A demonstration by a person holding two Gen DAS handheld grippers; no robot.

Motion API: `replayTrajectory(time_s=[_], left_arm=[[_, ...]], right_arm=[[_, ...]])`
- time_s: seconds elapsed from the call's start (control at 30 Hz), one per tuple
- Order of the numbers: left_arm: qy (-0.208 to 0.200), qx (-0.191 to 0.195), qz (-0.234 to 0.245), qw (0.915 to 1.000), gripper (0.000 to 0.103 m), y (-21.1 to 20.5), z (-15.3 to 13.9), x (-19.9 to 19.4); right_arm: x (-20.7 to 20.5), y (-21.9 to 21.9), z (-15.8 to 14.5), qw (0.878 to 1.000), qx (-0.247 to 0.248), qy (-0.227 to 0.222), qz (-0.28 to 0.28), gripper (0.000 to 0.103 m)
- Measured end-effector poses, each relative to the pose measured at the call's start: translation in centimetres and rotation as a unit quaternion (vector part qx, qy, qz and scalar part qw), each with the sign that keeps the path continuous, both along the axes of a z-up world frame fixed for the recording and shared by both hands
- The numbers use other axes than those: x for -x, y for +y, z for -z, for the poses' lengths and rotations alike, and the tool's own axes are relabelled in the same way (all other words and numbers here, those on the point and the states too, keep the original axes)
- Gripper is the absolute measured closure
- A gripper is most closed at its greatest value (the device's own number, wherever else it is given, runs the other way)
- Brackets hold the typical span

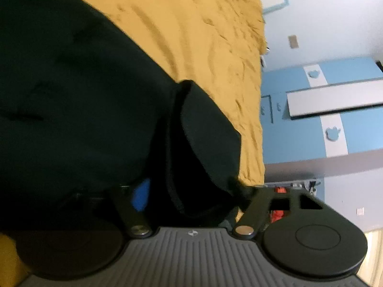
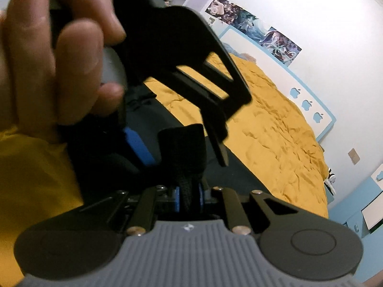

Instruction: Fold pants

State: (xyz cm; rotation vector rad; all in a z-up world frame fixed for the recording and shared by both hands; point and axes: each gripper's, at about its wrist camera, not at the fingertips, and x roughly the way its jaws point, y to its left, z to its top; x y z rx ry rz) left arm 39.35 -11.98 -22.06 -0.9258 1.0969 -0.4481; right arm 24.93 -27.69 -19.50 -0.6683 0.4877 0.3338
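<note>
Black pants [image 1: 71, 83] lie on a yellow bedspread [image 1: 191, 35]. A rolled edge of the pants [image 1: 205, 143] runs back between the fingers of my left gripper [image 1: 191, 191]. Its blue pad [image 1: 141, 196] shows on one side and cloth covers the other finger. In the right wrist view a hand [image 2: 59, 59] holds the left gripper [image 2: 182, 148], which closes around a bunched piece of pants [image 2: 184, 141]. Just below, my right gripper [image 2: 188, 196] is shut, with a strip of black cloth pinched between its blue pads [image 2: 177, 198].
The bed's edge [image 1: 261, 119] drops off toward a blue and white cabinet [image 1: 335, 119]. A light blue headboard [image 2: 308, 105] with apple shapes and posters [image 2: 253, 31] line the white wall. Yellow cloth [image 2: 36, 179] fills the lower left of the right wrist view.
</note>
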Motion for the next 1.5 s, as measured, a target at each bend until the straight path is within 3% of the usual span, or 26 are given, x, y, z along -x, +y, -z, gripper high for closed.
replayTrajectory(time_s=[0.1, 0.2, 0.3, 0.4, 0.5, 0.53, 0.6, 0.67, 0.77, 0.9, 0.93, 1.03, 1.1, 1.2, 1.33, 1.43, 1.5], left_arm=[[-0.017, -0.042, 0.011, 0.9989, 0.086, -0.9, -0.5, 0.0], [-0.017, -0.038, 0.001, 0.9991, 0.093, -0.1, -0.4, 0.5], [-0.04, -0.024, -0.008, 0.9989, 0.093, 0.9, -1.3, 1.5], [-0.073, -0.027, -0.025, 0.9967, 0.093, 1.9, -2.6, 2.6], [-0.056, -0.045, -0.027, 0.997, 0.093, 2.5, -1.8, 2.2], [-0.044, -0.047, -0.025, 0.9976, 0.093, 2.6, -1.2, 2.1], [-0.024, -0.059, -0.025, 0.9976, 0.093, 2.6, 0.0, 2.1], [-0.015, -0.046, -0.031, 0.9983, 0.093, 2.7, 0.7, 2.1], [-0.011, -0.022, -0.04, 0.9989, 0.093, 3.3, 0.5, 2.0], [-0.009, 0.004, -0.049, 0.9987, 0.093, 3.6, -0.3, 1.6], [-0.008, 0.007, -0.051, 0.9987, 0.093, 3.8, -0.5, 1.6], [-0.014, 0.004, -0.055, 0.9984, 0.093, 4.5, -1.0, 1.9], [-0.018, 0.003, -0.065, 0.9977, 0.093, 5.1, -1.4, 2.2], [-0.032, -0.003, -0.08, 0.9963, 0.093, 5.6, -1.6, 2.2], [-0.003, -0.006, -0.053, 0.9986, 0.094, 5.5, -0.1, 2.0], [-0.008, -0.012, -0.042, 0.999, 0.093, 5.1, 0.2, 2.2], [-0.019, -0.031, -0.038, 0.9986, 0.084, 5.0, -0.3, 2.2]], right_arm=[[0.0, -0.5, 0.0, 1.0, 0.001, 0.008, -0.007, 0.087], [0.0, -1.4, -0.3, 1.0, -0.016, 0.01, -0.002, 0.082], [0.5, -2.7, -1.1, 0.999, -0.043, 0.011, 0.009, 0.08], [-0.2, -4.9, -3.0, 0.991, -0.127, 0.021, 0.025, 0.08], [-1.1, -6.6, -3.7, 0.981, -0.18, 0.036, 0.056, 0.076], [-1.6, -7.1, -3.6, 0.979, -0.188, 0.044, 0.067, 0.068], [-2.3, -7.4, -3.3, 0.977, -0.187, 0.069, 0.075, 0.068], [-1.6, -7.5, -3.3, 0.977, -0.191, 0.07, 0.062, 0.071], [-0.4, -6.7, -2.9, 0.991, -0.115, 0.051, 0.049, 0.071], [0.5, -5.5, -1.5, 0.999, -0.023, 0.03, 0.022, 0.071], [0.3, -5.4, -1.3, 0.999, -0.006, 0.024, 0.024, 0.074], [-0.5, -4.5, -0.2, 0.998, 0.045, 0.025, 0.034, 0.103], [0.3, -3.9, -0.1, 0.997, 0.08, -0.004, 0.015, 0.103], [3.1, -4.1, -1.6, 0.996, 0.067, -0.055, 0.002, 0.103], [4.1, -3.7, 0.6, 0.994, 0.103, 0.004, -0.019, 0.103], [4.0, -3.6, 2.0, 0.989, 0.137, 0.034, -0.036, 0.103], [3.9, -3.7, 1.5, 0.988, 0.138, 0.046, -0.045, 0.1]])
